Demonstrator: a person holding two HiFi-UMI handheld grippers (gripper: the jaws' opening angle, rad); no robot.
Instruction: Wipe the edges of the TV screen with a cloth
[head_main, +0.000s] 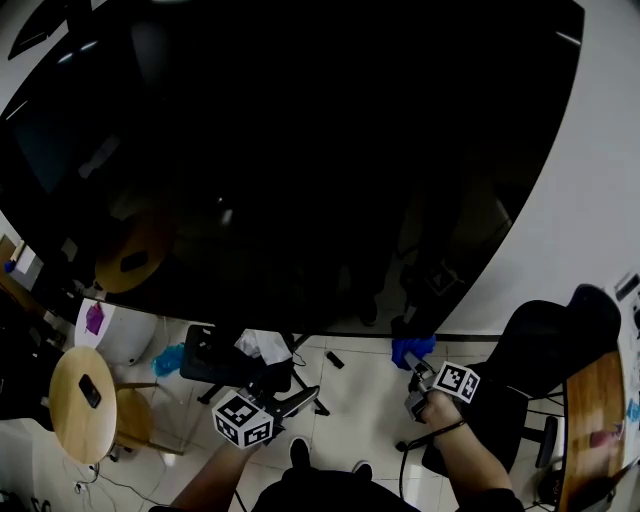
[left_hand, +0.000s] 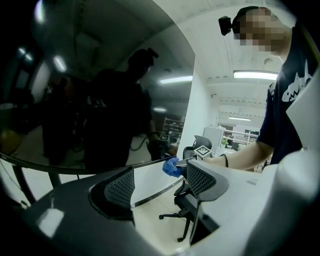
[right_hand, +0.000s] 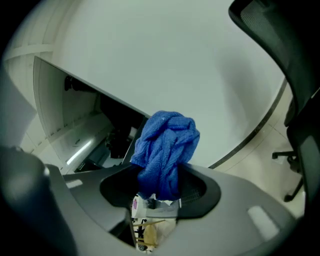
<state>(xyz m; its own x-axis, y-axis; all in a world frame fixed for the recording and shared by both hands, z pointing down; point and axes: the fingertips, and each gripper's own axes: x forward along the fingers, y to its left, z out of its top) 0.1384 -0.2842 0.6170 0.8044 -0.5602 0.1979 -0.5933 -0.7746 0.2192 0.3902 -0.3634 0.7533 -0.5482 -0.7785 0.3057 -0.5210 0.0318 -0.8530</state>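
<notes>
Blue cloth (right_hand: 167, 150) is bunched tight in the right tongs (right_hand: 160, 192) — pinched so it won't drop. Just above them sits the bottom edge of the TV screen (head_main: 300, 150), likely next to be rubbed. Beside them the left tongs (left_hand: 160, 185) gape wide, holding nothing — not needed yet, I think.

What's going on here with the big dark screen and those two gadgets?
A person stands in front of a large TV screen with a gripper in each hand. The right gripper has its jaws closed on a bunched blue cloth, held up by the screen's lower edge, toward its right end. I can't tell whether the cloth touches it. The left gripper is open and empty.
</notes>
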